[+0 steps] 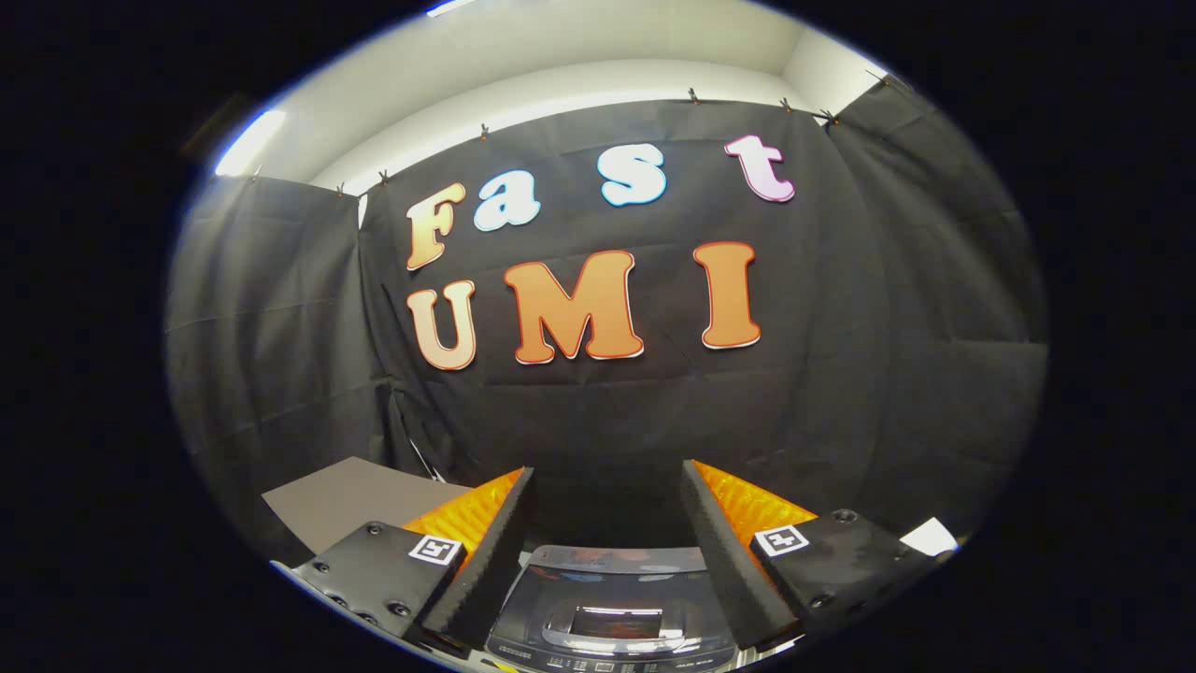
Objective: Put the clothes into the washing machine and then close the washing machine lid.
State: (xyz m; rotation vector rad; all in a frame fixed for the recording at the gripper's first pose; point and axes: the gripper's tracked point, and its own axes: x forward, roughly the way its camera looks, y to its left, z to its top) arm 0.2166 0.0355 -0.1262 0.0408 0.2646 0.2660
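Note:
My gripper [607,486] stands open, its two fingers wide apart with nothing between them. Low down between the fingers lies the top of the washing machine [612,617]. Its glossy dark lid [607,584] lies flat and shut, with a control strip along the near edge. No clothes are visible. The gripper is held above and a little behind the machine, pointing at the booth's wall.
A grey board [350,500] lies to the left of the left finger. A small white patch [930,537] shows beyond the right finger. Black cloth walls close in the booth on all sides, with a pale ceiling above.

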